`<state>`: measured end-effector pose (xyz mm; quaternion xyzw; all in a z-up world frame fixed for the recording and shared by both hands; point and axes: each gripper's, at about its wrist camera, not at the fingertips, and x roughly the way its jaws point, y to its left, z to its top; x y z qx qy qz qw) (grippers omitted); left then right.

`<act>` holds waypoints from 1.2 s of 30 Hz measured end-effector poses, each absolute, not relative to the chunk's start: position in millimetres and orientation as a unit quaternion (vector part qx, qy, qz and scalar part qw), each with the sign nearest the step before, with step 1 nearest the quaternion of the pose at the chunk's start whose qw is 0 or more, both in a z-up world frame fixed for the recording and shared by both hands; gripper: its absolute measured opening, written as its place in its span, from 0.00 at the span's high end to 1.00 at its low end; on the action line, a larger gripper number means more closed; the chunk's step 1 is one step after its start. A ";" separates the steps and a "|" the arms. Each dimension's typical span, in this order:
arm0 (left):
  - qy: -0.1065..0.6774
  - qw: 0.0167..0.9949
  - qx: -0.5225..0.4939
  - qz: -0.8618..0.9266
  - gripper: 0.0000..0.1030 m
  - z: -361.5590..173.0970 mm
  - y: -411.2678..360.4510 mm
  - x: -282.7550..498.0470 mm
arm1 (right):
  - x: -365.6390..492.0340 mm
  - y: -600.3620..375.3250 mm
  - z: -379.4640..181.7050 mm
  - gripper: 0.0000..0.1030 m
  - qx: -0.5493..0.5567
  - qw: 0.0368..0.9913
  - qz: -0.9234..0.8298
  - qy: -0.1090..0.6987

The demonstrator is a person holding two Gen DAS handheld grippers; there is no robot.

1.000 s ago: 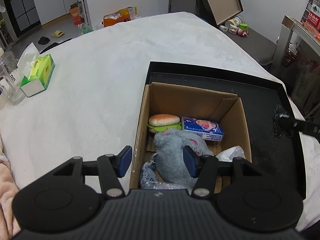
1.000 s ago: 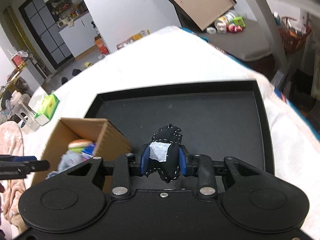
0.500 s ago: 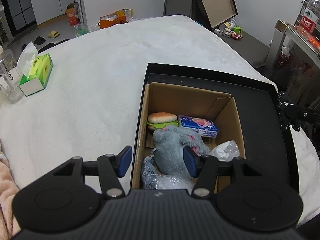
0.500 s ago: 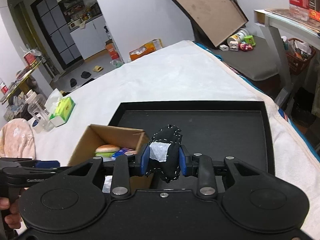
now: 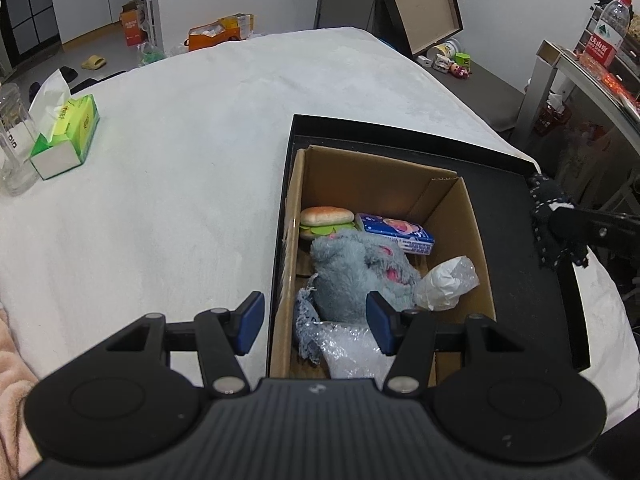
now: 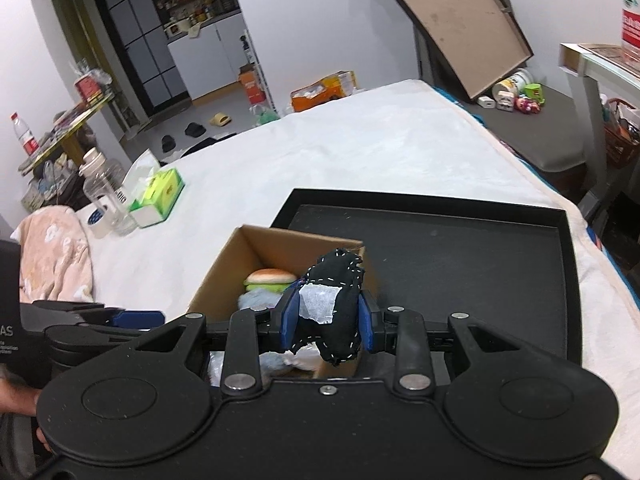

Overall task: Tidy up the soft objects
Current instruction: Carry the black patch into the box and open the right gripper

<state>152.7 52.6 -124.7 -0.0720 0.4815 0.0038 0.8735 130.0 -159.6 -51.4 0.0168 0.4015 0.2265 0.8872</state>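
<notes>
Right wrist view shows your black tray [image 6: 552, 224] on the bed [image 6: 360, 136], cardboard box [image 6: 224, 264] inside it, and your right hand-held gripper [image 6: 328, 322], pinching the black stitched pouch [image 6: 338, 280], now moved from tray to box rim, ready for deposit; left hand-held gripper [image 5: 316, 322] stays spread.

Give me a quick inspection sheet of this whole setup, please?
Surface: white cloth-covered table with a black tray on it.
Job's things: cardboard box in the tray holds a toy burger, blue packet, grey plush and plastic wrap; a black stitched pouch is in the right tongs.
Clutter: tissue box, clear bottle, pink towel.
Grippers: left tongs open above the box; right tongs shut on the pouch.
Cables: nothing seen.
Surroundings: leaning board, slippers on the floor.
</notes>
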 end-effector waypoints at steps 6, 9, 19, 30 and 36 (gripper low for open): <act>0.481 0.873 -0.085 -0.005 0.48 -130.6 60.3 147.6 | 119.9 -143.1 -54.7 0.69 0.006 0.883 0.229 0.410; 0.482 0.871 -0.090 -0.011 0.48 -135.1 61.9 145.7 | 115.8 -135.9 -56.5 0.69 0.004 0.881 0.229 0.415; 0.487 0.867 -0.109 -0.020 0.53 -148.7 74.4 141.3 | 108.1 -116.3 -63.9 0.69 -0.014 0.874 0.227 0.429; 0.491 0.862 -0.127 -0.032 0.85 -161.3 83.6 138.5 | 102.6 -100.6 -75.3 0.69 -0.039 0.868 0.222 0.442; 0.489 0.862 -0.130 -0.035 0.87 -163.1 89.5 138.3 | 100.0 -92.6 -81.4 0.69 -0.052 0.865 0.221 0.448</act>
